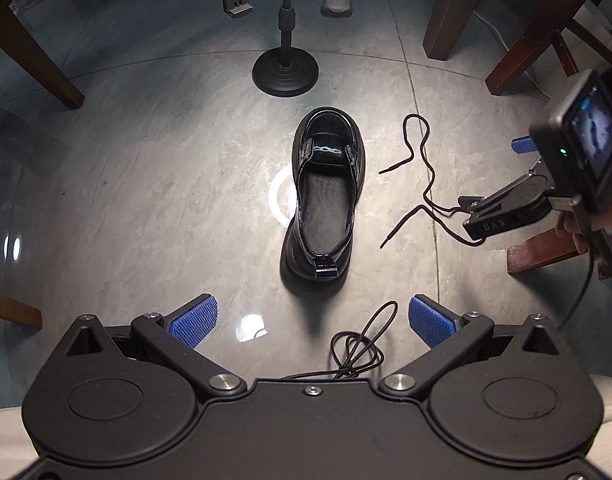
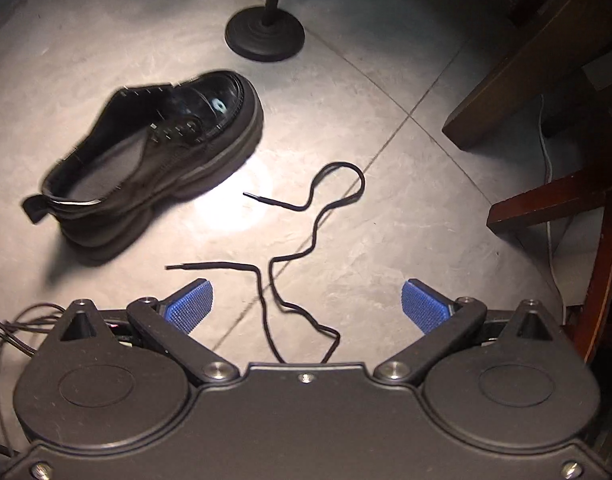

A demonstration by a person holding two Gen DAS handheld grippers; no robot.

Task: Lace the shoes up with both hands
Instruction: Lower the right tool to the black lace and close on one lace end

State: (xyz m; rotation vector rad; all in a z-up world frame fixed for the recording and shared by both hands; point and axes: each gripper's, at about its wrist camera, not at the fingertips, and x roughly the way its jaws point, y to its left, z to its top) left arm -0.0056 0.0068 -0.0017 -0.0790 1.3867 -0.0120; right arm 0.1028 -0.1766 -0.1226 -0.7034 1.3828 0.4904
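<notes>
A black chunky-soled shoe (image 1: 326,196) stands unlaced on the grey tile floor, toe pointing away; in the right wrist view the shoe (image 2: 153,160) lies up and to the left. A loose black lace (image 1: 426,176) snakes on the floor to its right. My left gripper (image 1: 312,320) is open, behind the shoe's heel, holding nothing. My right gripper (image 2: 306,306) is open just above the lace (image 2: 314,224), whose middle runs between the blue pads (image 2: 187,306) and under the body. From the left wrist view, the right gripper (image 1: 492,180) hovers over the lace.
A black round stand base (image 1: 285,72) sits beyond the shoe's toe. Dark wooden chair legs (image 1: 454,12) stand at the right and left. A thin black cable loop (image 1: 362,348) lies near my left gripper. A white cord (image 2: 546,152) runs along the right.
</notes>
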